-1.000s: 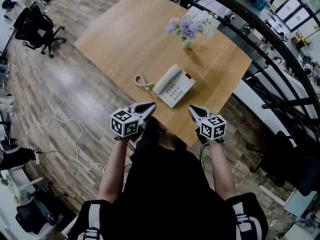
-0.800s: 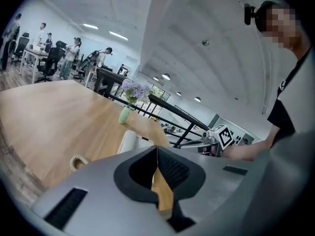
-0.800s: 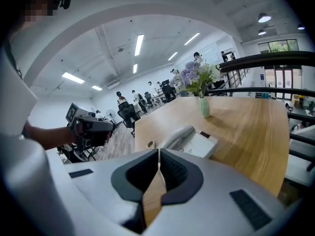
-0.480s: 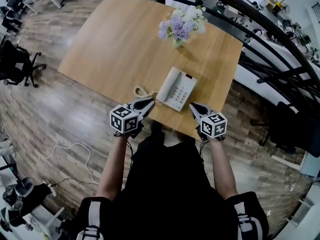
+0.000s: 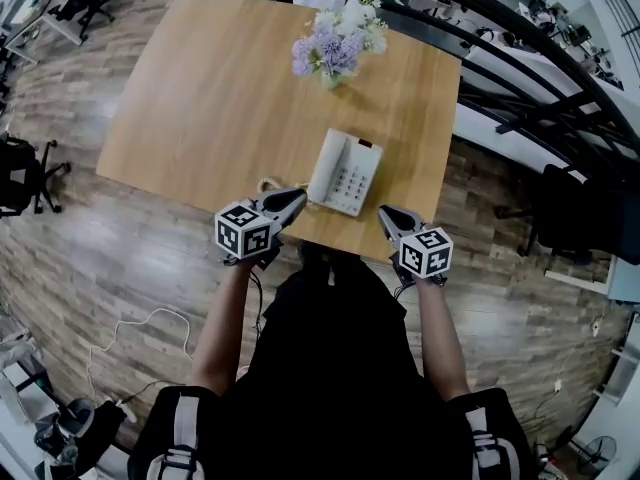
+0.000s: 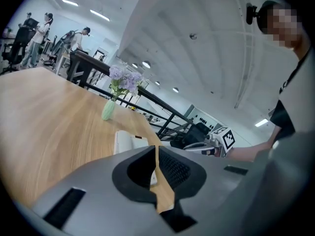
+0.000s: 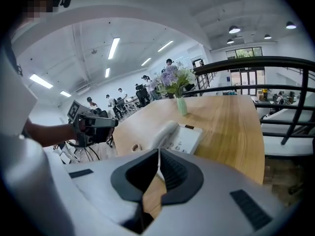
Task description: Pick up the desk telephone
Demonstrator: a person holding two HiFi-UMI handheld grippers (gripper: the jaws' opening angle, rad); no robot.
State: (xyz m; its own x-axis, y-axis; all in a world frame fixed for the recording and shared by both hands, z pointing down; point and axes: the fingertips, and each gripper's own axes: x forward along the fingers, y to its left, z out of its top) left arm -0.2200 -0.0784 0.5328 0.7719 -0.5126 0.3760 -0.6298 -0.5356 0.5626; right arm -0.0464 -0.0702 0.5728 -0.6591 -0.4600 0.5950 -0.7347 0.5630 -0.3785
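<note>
A white desk telephone point(image 5: 345, 173) with its handset on the cradle lies near the front edge of the wooden table point(image 5: 210, 98); its coiled cord point(image 5: 268, 184) curls off to the left. My left gripper point(image 5: 297, 200) is shut and empty, its tips just left of the phone's near corner. My right gripper point(image 5: 385, 214) is also shut and empty, at the table edge right of the phone. The left gripper view has the phone point(image 6: 129, 142) beyond the shut left gripper point(image 6: 156, 154). In the right gripper view the phone point(image 7: 177, 136) lies ahead of the shut right gripper point(image 7: 158, 164).
A green vase of purple and white flowers point(image 5: 335, 43) stands at the table's far side. A black railing point(image 5: 520, 88) runs along the right. Office chairs point(image 5: 25, 173) stand on the wooden floor at the left, and a cable point(image 5: 140, 343) lies on it.
Both grippers have closed in on the phone's near end; the left one moved right and tipped downward. The phone now sits closer in the head view. Both jaws stayed shut.
</note>
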